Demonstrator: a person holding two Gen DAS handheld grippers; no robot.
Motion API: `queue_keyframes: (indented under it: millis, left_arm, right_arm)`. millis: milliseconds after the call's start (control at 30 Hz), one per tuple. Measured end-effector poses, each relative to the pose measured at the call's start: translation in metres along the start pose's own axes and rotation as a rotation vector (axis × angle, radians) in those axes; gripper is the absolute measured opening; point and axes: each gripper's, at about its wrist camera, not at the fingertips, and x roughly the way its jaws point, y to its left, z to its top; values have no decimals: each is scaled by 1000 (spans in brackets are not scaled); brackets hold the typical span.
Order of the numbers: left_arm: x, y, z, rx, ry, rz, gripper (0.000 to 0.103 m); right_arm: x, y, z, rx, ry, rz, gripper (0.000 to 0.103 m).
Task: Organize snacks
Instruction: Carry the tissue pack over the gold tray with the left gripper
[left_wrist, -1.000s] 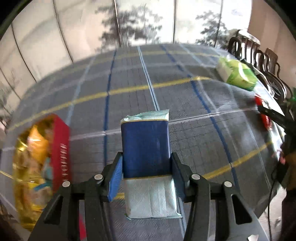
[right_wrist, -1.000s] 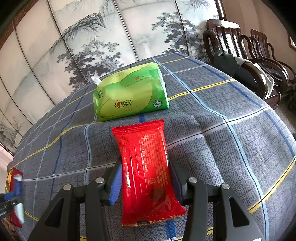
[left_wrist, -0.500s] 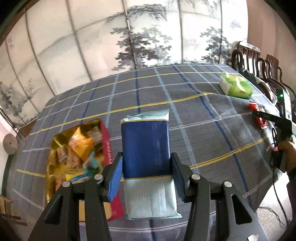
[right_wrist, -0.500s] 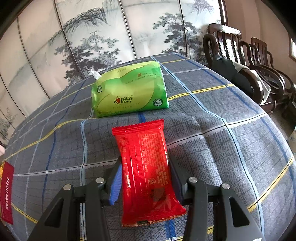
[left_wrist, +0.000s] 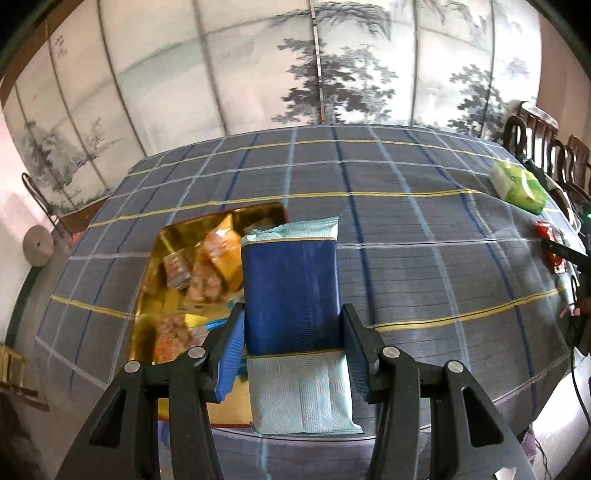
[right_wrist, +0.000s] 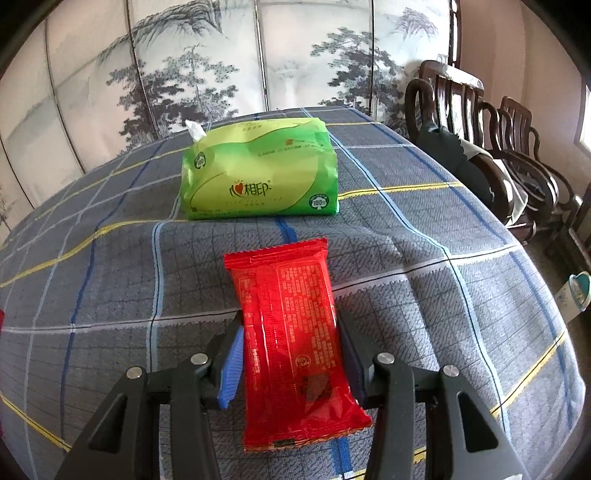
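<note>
Our left tongs (left_wrist: 291, 325) pinch a blue snack packet (left_wrist: 291, 291) raised beside the gold tin (left_wrist: 155, 266) of snacks. Our right tongs (right_wrist: 290, 332) pinch a red snack packet (right_wrist: 295, 317) above the table (right_wrist: 424, 266), near a green tissue pack (right_wrist: 258, 173).

We see a grey tablecloth (left_wrist: 406, 229) checked with blue, pale-blue and yellow lines. Left gripper (left_wrist: 291, 332): black frame, blue pad; its packet (left_wrist: 291, 295) is navy with a thin gold border and pale-teal wavy-patterned ends. Gold tin (left_wrist: 155, 266) holds orange and yellow wrappers. Right gripper (right_wrist: 290, 339): same black and blue; its packet (right_wrist: 295, 325) is red with fine print. Tissue pack (right_wrist: 258, 173) is two-tone green. Folding screen (right_wrist: 221, 66): grey ink trees on white.
</note>
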Motion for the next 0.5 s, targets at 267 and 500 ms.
queue_keyframes:
  millis: [267, 500]
  left_arm:
    - [6, 27, -7, -55, 22, 20, 46]
    - [8, 55, -14, -117, 34, 44, 46]
  right_arm:
    - [-10, 6, -8, 35, 0, 48, 46]
    - [-27, 43, -16, 30, -18, 134, 46]
